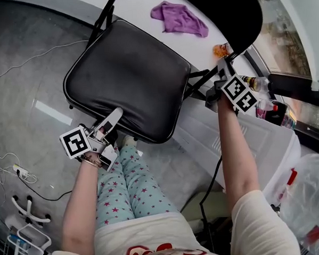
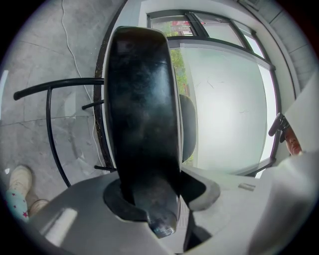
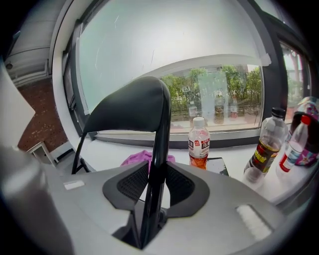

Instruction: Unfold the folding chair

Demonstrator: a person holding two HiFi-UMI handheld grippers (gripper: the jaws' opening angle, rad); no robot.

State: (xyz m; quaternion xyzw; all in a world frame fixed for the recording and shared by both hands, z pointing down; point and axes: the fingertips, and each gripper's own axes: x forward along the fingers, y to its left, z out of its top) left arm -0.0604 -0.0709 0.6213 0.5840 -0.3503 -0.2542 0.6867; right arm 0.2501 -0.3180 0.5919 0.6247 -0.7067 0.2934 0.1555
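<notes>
In front of the person's knees, over the grey floor beside a white window ledge (image 1: pixel 142 8), is the folding chair (image 1: pixel 127 80). Most of its legs are hidden under the seat (image 1: pixel 130 72) in the head view, and the top of its backrest (image 1: pixel 233 14) is cut off by the picture's edge. The seat lies roughly flat, face up. The backrest rises at its far right end, so the chair's length runs from lower left to upper right. The joint where frame meets seat is too dark to read — the chair seems nearly opened out. The left gripper (image 1: pixel 112 127) is clamped on the seat's near edge, one jaw above the padding and one below. The right gripper (image 1: pixel 223 73) is closed on the thin black frame tube (image 3: pixel 158 164) beside the backrest. Beyond, on the ledge, lie a purple cloth (image 1: pixel 179 17) and several bottles (image 3: pixel 199 142) — their labels are too small to read.
</notes>
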